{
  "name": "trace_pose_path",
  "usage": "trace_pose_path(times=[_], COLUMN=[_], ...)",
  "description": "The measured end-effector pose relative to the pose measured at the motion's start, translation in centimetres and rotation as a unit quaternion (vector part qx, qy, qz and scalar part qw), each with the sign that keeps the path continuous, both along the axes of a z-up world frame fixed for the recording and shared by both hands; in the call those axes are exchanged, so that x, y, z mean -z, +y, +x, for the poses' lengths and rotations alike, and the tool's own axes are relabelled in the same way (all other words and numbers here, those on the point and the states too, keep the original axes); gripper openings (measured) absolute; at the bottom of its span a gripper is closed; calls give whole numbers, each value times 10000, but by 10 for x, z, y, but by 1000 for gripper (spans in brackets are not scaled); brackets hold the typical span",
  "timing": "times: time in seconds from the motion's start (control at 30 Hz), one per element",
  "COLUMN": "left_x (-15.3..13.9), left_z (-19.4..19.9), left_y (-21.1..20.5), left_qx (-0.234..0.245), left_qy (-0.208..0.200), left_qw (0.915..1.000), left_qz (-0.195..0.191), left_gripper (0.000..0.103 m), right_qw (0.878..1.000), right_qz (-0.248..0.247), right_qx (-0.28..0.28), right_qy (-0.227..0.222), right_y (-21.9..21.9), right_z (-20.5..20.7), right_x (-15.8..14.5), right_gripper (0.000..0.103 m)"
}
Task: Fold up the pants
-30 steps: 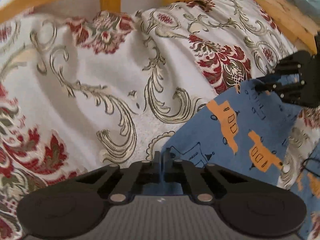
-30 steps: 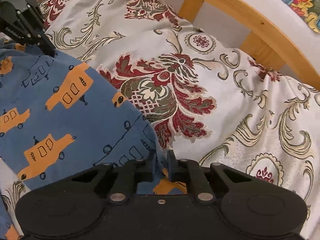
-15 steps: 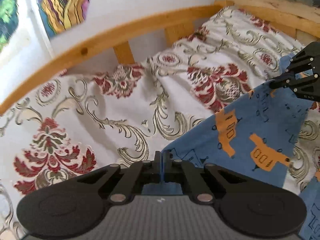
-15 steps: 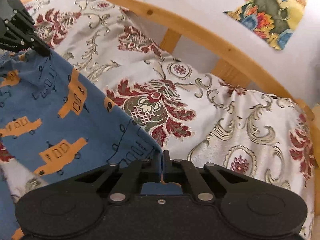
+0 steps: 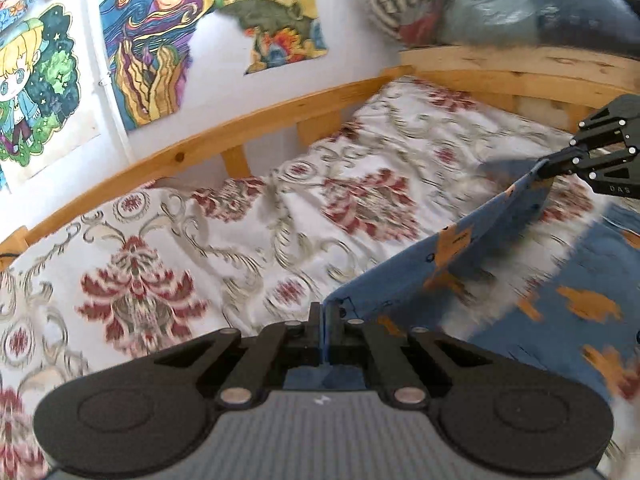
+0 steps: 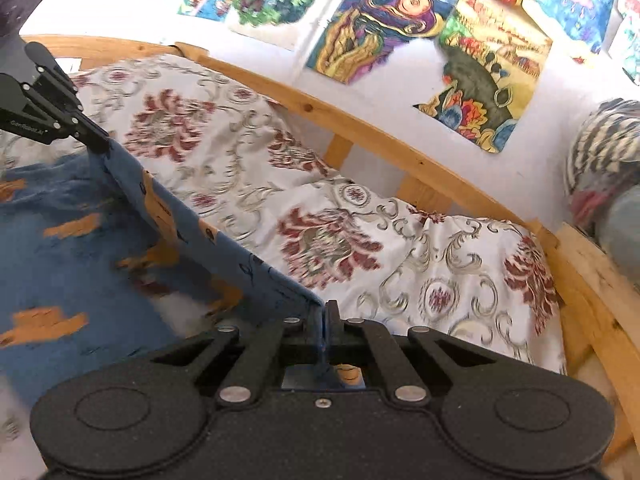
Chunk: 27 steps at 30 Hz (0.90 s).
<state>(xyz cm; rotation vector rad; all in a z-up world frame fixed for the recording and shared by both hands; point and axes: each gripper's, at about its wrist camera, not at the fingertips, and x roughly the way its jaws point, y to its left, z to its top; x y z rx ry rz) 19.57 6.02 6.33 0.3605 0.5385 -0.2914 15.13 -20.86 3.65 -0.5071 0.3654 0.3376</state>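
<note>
Left wrist view: pants (image 5: pixel 452 276) hang as a taut blue edge between your two grippers, raised over the bedspread (image 5: pixel 208 248); your left gripper (image 5: pixel 325 318) has its fingers pressed together on one corner of that edge.
Other end, same view: your right gripper (image 5: pixel 550 168) pinches the far corner, to the right of the pants' edge.
Room, left view: bedspread left of the pants lies bare up to the wooden bed rail (image 5: pixel 224 136); right of the edge, more blue cloth rests on the bed, blurred.
Right wrist view: your right gripper (image 6: pixel 326 314) is clamped tight on the pants (image 6: pixel 168 208) at its corner; your left gripper (image 6: pixel 98 142) grips the opposite corner, upper left.
Only here: bedspread (image 6: pixel 420 264) right of the pants runs bare to the rail (image 6: pixel 360 128).
Surroundings: drawings (image 6: pixel 380 20) hang on the wall above the rail; a striped bundle (image 6: pixel 604 140) sits beyond the bed's end, well apart from the pants.
</note>
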Motion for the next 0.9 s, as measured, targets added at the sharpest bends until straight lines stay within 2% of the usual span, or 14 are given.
trace_pose_path(times=[0.17,0.4,0.63,0.9], left_x=[19,62,85,89], left_z=[-65,-121,-129,-127], left_y=[-4,-18,-17,-13], left_qx=[248,651,560,621], left_qy=[183,432,683,802], left_qw=[9994,9959,9956,9942], left_qz=[137,463,309,349], left_gripper=[0,0,0,0], right_qw=[9997,9981,9938,9894], right_qz=[2,66,277,490], right_qx=[200,565,864,1032], right_qy=[115,256,642,901], right_y=[8,20,21,14], right_z=[-64,-102,-109,-103], right_x=[23,55,76,88], right_gripper=[0,0,0,0])
